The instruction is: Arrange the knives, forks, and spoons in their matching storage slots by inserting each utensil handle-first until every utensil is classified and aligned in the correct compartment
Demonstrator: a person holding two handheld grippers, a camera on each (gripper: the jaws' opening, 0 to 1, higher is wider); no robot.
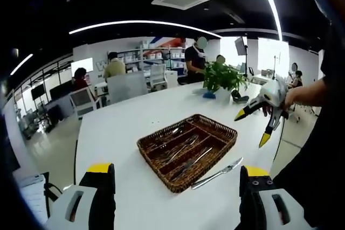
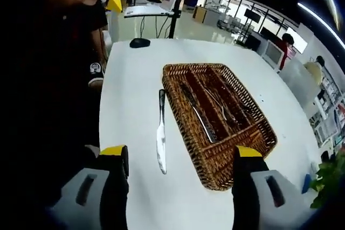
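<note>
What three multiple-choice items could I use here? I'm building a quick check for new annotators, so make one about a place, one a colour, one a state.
1. Where does the knife lie?
A. on the white table beside the wicker tray
B. inside the tray
C. held in a gripper

2. What colour are the tips of the right gripper fingers?
A. red
B. yellow
C. green

3. What state is the left gripper in?
A. shut on a fork
B. shut on the tray rim
C. open, holding nothing

Answers:
1 A, the knife rests on bare tabletop alongside the tray's long side in both views.
2 B, yellow caps top both dark fingers in the right gripper view.
3 C, its fingers stand wide apart with only table and tray showing between them.
</note>
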